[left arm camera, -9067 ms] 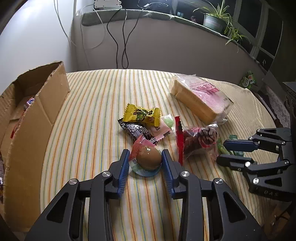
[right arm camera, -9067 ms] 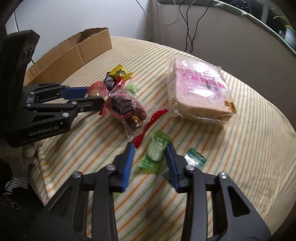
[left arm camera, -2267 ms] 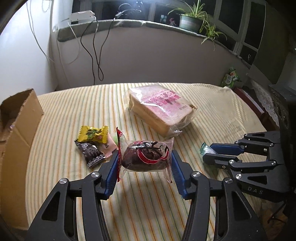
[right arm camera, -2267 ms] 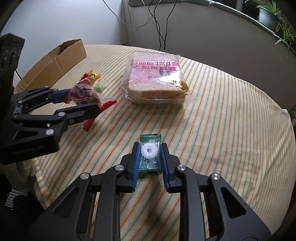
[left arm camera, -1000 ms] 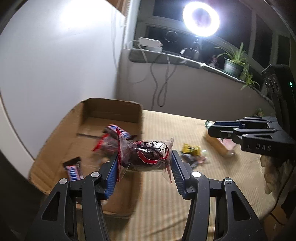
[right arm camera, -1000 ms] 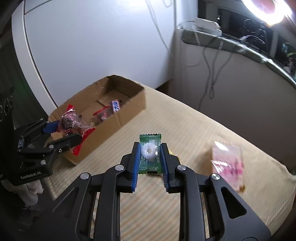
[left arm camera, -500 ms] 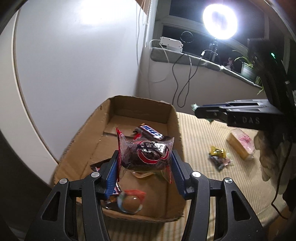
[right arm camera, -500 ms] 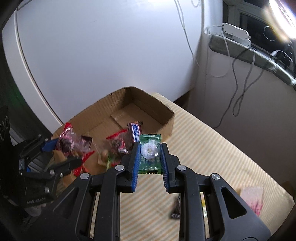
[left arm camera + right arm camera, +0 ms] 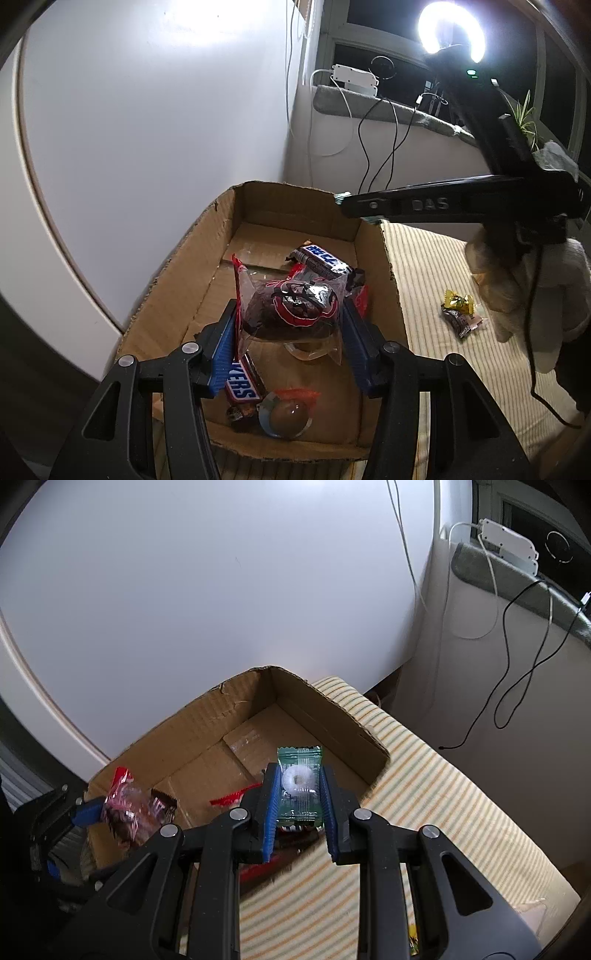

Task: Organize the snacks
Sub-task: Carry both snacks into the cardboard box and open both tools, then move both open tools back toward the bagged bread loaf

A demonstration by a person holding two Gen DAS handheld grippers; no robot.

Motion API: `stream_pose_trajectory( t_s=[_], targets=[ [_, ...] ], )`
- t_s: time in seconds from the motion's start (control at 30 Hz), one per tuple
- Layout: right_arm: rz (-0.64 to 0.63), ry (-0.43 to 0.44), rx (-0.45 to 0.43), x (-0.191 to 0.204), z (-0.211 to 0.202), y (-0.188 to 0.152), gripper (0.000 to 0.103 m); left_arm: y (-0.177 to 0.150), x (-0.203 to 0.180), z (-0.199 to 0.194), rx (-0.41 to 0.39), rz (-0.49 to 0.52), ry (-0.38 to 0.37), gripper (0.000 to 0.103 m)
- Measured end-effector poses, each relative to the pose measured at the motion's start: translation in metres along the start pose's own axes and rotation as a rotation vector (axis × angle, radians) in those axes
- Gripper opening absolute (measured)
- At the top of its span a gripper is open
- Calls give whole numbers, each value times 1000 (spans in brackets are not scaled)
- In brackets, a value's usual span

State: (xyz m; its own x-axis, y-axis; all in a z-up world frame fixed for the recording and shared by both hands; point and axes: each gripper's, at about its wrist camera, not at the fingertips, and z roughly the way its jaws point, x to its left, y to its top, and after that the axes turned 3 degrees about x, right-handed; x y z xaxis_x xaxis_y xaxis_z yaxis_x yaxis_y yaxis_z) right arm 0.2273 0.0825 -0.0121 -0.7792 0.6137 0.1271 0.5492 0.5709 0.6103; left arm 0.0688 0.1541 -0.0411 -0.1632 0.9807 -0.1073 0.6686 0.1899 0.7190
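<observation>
My left gripper (image 9: pixel 290 321) is shut on a clear red-printed packet of dark dates (image 9: pixel 291 312) and holds it above the open cardboard box (image 9: pixel 192 291). My right gripper (image 9: pixel 298 794) is shut on a green mint candy packet (image 9: pixel 299 786) over the box's right side (image 9: pixel 332 709). The right gripper also shows in the left wrist view (image 9: pixel 443 205) above the box's far corner. The left gripper with the dates shows in the right wrist view (image 9: pixel 110 808) at the box's near end. Inside the box lie two Snickers bars (image 9: pixel 321 260), a wrapped egg (image 9: pixel 286 413) and a red packet.
The box stands at the left edge of a striped tablecloth (image 9: pixel 436 288). A yellow candy (image 9: pixel 458 301) and a dark wrapper (image 9: pixel 460 323) lie on the cloth to the right. A white wall is behind the box. Cables hang by the windowsill (image 9: pixel 369 147).
Both grippers have carried their packets from the table's middle to above the box. In the last half second both moved further over the box's inside.
</observation>
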Motion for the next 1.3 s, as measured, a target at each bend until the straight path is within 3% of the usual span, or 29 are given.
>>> stream_pose_trajectory(
  t_s=[0.3, 0.7, 0.73, 0.8, 0.93, 1.0, 1.07, 1.3],
  targets=[
    [-8, 9, 35, 1, 25, 7, 22, 1, 3, 3, 7, -4, 1, 52],
    [-24, 9, 34, 8, 28, 11, 25, 1, 3, 1, 8, 2, 6, 55],
    [-23, 9, 34, 8, 27, 11, 27, 1, 3, 1, 6, 2, 7, 56],
    [-19, 3, 22, 7, 23, 11, 50, 1, 3, 0, 5, 2, 8, 56],
    [-12, 1, 3, 7, 18, 12, 67, 1, 3, -3, 1, -1, 11, 57],
    [-9, 5, -4, 7, 15, 12, 82, 2, 3, -3, 0, -2, 12, 61],
    [-6, 11, -14, 7, 11, 11, 88, 2, 2, -5, -4, -2, 15, 70],
    [7, 3, -23, 6, -4, 8, 90, 0, -1, -15, -13, 3, 19, 75]
  ],
)
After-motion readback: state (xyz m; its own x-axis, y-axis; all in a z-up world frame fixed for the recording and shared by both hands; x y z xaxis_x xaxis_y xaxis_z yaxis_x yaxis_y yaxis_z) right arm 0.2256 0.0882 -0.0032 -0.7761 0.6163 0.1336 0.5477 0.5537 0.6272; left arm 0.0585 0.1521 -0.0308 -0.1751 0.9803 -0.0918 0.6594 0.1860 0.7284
